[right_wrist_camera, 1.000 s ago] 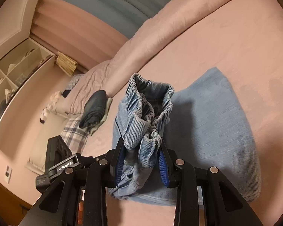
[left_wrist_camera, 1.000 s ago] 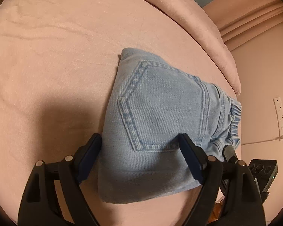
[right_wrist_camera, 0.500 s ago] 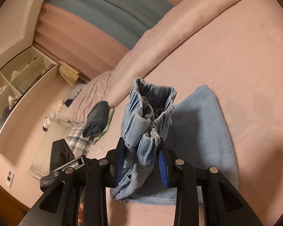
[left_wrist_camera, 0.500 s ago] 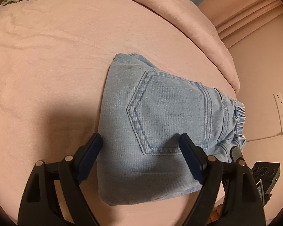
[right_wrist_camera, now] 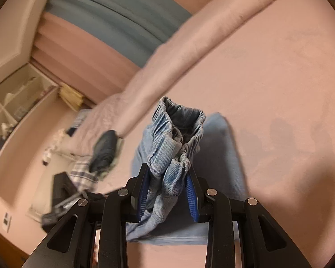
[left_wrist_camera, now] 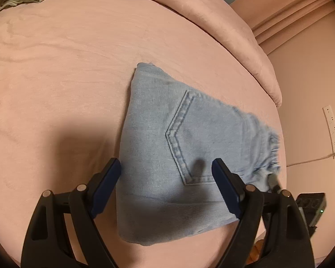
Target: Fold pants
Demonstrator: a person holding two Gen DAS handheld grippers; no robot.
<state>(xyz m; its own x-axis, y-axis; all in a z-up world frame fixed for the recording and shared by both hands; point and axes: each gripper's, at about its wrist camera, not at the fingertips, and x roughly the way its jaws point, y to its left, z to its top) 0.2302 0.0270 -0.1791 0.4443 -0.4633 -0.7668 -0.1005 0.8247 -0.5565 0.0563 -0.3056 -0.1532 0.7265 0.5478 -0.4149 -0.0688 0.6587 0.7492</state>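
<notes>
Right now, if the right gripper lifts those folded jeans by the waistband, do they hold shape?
Probably not: the jeans are soft denim, and the waistband already bunches between the right gripper jaws. The folded layers would likely sag open. They look light, a small pair.

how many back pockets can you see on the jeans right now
1. The jeans show one back pocket, facing up between the left gripper fingers. A second may be hidden in the fold; the right gripper pinches the waistband.

Both wrist views close over pants (left_wrist_camera: 178,151)
</notes>
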